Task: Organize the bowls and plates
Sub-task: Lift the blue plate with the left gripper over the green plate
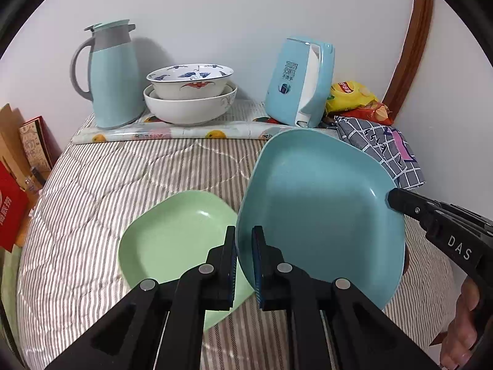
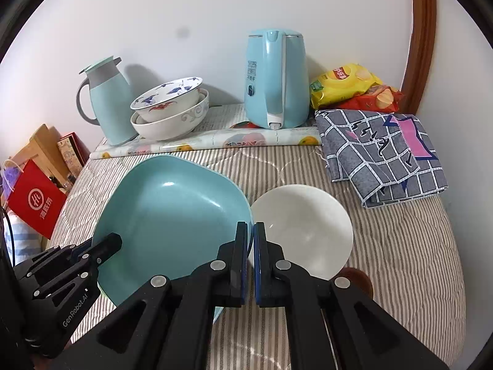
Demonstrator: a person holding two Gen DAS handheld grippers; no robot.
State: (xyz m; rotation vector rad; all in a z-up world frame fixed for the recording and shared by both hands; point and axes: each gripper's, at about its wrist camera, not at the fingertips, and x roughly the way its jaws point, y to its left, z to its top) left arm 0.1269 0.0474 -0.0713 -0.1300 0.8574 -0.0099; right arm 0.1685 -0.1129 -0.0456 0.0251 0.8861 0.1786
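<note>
A blue square plate (image 1: 320, 215) is held tilted above the striped bed surface. My left gripper (image 1: 245, 265) is shut on its near left rim. My right gripper (image 2: 250, 265) is shut on its right rim, and the plate (image 2: 172, 225) fills the left of the right wrist view. The right gripper also shows in the left wrist view (image 1: 397, 200). A green square plate (image 1: 175, 240) lies flat to the plate's left. A white bowl (image 2: 303, 231) sits to its right. Two stacked patterned bowls (image 1: 191, 95) stand at the back.
A blue thermos jug (image 1: 111, 74) and a blue kettle (image 2: 277, 83) stand at the back on a fruit-print mat (image 1: 172, 132). Snack bags (image 2: 354, 86) and a folded checked cloth (image 2: 382, 151) lie at the back right. Red bags (image 2: 37, 203) stand off the left edge.
</note>
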